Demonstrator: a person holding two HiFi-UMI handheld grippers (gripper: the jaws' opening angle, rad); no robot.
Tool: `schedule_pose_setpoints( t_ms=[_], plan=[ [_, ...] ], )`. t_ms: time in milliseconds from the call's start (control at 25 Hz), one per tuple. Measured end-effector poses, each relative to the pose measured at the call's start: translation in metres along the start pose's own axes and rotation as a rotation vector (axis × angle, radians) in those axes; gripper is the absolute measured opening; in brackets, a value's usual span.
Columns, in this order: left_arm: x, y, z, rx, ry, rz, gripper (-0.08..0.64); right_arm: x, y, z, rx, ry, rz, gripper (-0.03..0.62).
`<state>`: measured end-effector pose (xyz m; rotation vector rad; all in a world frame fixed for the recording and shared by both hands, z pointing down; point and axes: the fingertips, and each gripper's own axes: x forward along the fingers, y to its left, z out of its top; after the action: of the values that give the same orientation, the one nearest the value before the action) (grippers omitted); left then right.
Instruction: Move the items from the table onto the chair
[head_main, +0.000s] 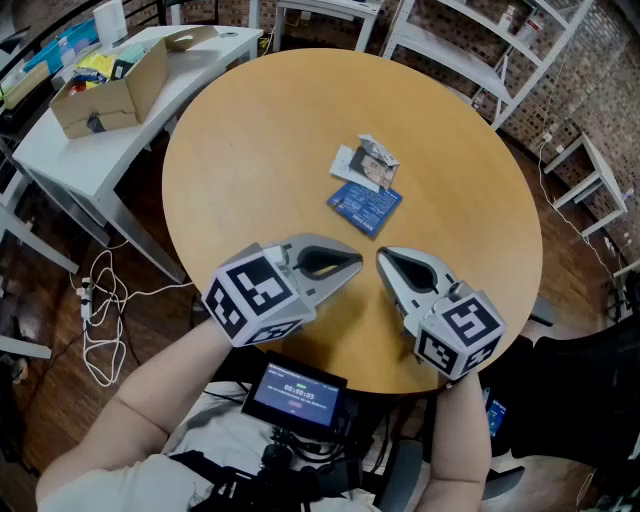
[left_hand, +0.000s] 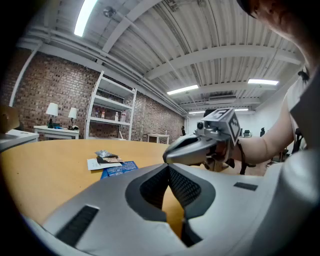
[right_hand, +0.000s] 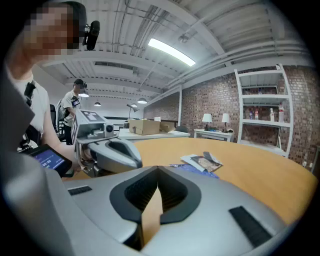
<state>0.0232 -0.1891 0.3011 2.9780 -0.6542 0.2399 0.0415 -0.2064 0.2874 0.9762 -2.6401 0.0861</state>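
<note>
Closest to the head camera is a small dark screen (head_main: 295, 392) at the person's chest, lit with a few lines of print too small to read. Just beyond it, both arms reach over the near edge of a round wooden bench (head_main: 240, 170).

The left gripper (head_main: 358, 262) and the right gripper (head_main: 380, 256) hover side by side above the bench's near part, angled toward each other so that their tips nearly meet. In the left gripper view its fingers (left_hand: 186, 189) are clenched with the tips together and nothing between them; only bare wood shows through the gap behind the tips. The right gripper view shows the same: its fingers (right_hand: 172, 192) are pressed tip to tip and grasp nothing.

The task's things lie on the bench past the grippers, near its middle and well apart from both. A blue packet (head_main: 365, 205) lies flat, nearest to the grippers. A white paper (head_main: 348, 165) lies at its far edge and seems to overlap it. A small crinkled packet (head_main: 378, 158) rests on top of the paper.

Off to the left stands a white side bench (head_main: 60, 160) carrying an open cardboard box (head_main: 105, 92). White cables (head_main: 100, 315) trail on the floor below it. White shelving (head_main: 480, 50) stands beyond the round bench, against a brick wall.
</note>
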Motion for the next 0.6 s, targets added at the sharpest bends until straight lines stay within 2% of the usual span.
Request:
schedule_pose_setpoints(
  t_ms=[120, 240, 440, 600],
  plan=[
    [-0.001, 0.002, 0.000, 0.010, 0.007, -0.009, 0.005, 0.004, -0.021, 0.013, -0.010, 0.037, -0.025, 0.017],
    [-0.003, 0.004, -0.001, 0.013, 0.010, -0.007, 0.005, 0.015, -0.037, 0.015, -0.031, 0.097, -0.028, 0.068],
    [-0.002, 0.003, -0.001, 0.014, 0.011, -0.010, 0.005, 0.038, -0.045, 0.004, -0.068, 0.221, 0.024, 0.195],
    [-0.002, 0.000, 0.001, 0.007, 0.014, -0.020, 0.005, 0.059, -0.054, -0.009, -0.072, 0.316, 0.055, 0.230]
  ],
)
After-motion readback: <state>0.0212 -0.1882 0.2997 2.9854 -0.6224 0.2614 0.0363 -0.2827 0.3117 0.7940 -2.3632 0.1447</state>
